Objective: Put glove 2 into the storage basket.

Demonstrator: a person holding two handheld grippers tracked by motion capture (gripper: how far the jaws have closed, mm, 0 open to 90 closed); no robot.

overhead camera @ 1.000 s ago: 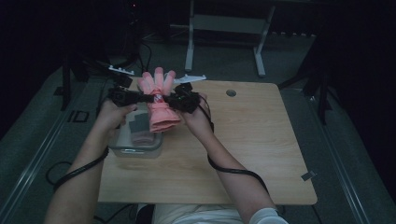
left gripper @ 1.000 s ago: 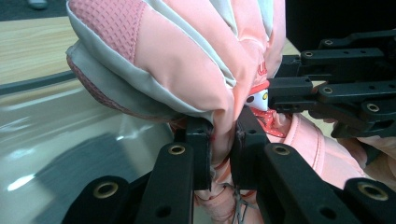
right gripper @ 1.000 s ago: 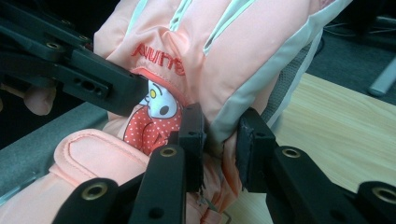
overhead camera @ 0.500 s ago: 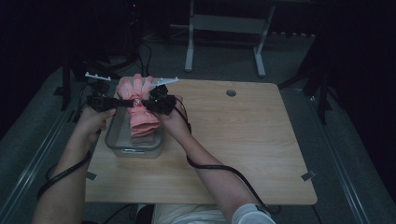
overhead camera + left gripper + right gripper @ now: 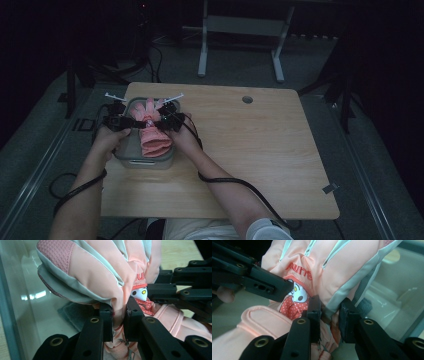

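Held over the clear plastic container (image 5: 125, 159) at the left of the wooden table (image 5: 260, 150) — a pink padded glove (image 5: 152, 135), fingers pointing away, cuff hanging over the near rim. Pinched from both sides: left gripper (image 5: 117, 315) and right gripper (image 5: 329, 312), each clamped on a fold of fabric. Lower than half a second ago — glove sunk toward the container, hands nearer the table.

I see a soft pink cloth glove (image 5: 100, 272) with smooth pale panels and a rough waffle-textured patch, pinched in my matt black plastic claws with brass-looking rivets, over a glossy clear plastic box (image 5: 125, 157) on the pale matt wood-grain bench (image 5: 260, 150).
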